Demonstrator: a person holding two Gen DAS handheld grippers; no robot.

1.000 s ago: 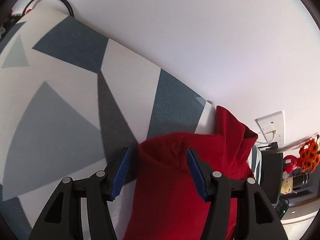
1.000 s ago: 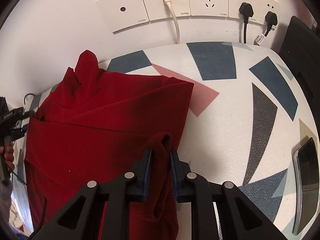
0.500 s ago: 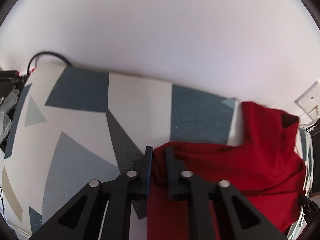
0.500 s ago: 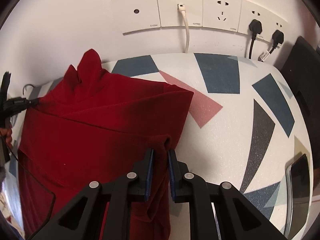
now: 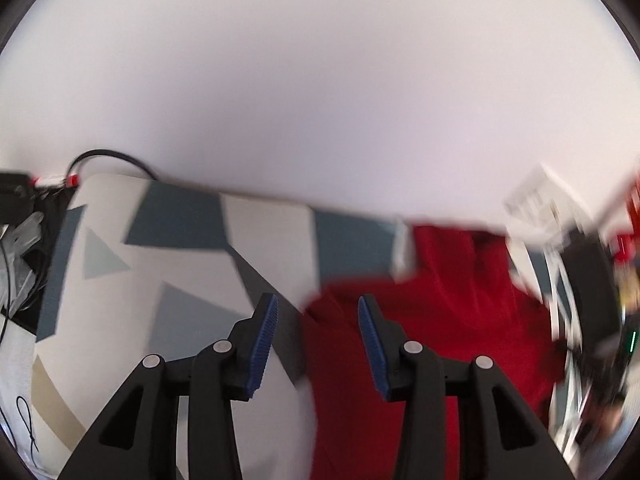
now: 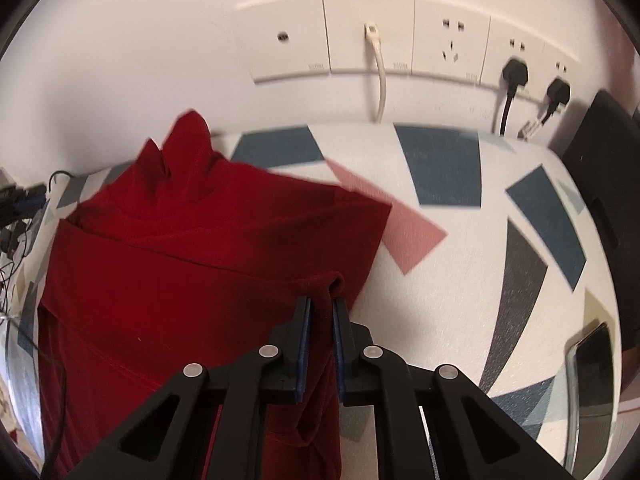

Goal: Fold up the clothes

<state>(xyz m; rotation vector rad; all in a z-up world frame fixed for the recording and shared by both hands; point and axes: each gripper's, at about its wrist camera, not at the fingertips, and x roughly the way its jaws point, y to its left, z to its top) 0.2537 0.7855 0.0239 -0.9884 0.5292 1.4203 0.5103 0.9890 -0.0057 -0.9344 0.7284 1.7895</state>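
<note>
1. Garment, a soft red fabric top (image 6: 192, 280), lay partly folded on the white table with blue, grey and pink geometric shapes (image 6: 460, 280), a layer doubled over its near part.
2. The right gripper (image 6: 321, 312) pinched a bunched near-right edge, jaws almost shut.
3. The left gripper (image 5: 316, 320) gaped wide, holding nothing, over the cloth's left edge.
4. The fold looked midway; the right-hand grip likely needed laying down flat.
5. No containers showed.
</note>
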